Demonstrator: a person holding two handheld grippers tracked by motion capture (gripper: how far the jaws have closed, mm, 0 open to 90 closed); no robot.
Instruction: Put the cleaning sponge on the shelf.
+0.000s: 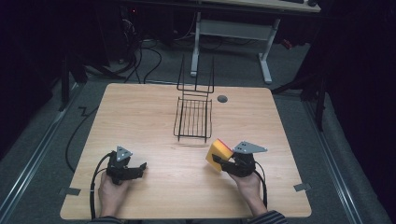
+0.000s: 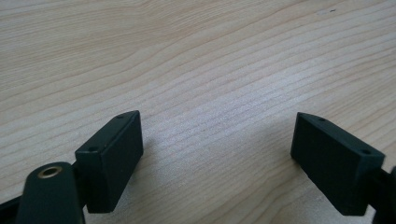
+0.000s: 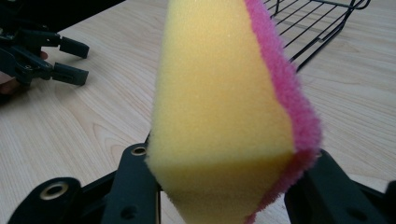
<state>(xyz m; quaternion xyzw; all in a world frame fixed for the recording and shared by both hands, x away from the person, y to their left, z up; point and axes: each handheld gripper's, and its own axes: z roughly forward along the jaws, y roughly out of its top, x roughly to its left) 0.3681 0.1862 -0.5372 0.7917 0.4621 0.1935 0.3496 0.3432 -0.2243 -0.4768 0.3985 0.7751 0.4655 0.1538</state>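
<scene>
A yellow sponge (image 1: 218,154) with a pink scouring side is held off the wooden table (image 1: 154,126) by my right gripper (image 1: 225,163), whose jaws are shut on it. In the right gripper view the sponge (image 3: 224,107) stands tall between the two black jaws, pink side to the right. My left gripper (image 1: 141,167) rests low at the table's front left, open, with nothing between its fingers (image 2: 112,158). The left gripper (image 3: 72,59) is also seen far off in the right gripper view.
A black wire rack (image 1: 193,116) stands at the middle of the table, just beyond the sponge, and its wires (image 3: 317,28) reach close behind it. A grey round cap (image 1: 222,99) sits in the tabletop at the back. Another desk's legs (image 1: 266,60) stand behind.
</scene>
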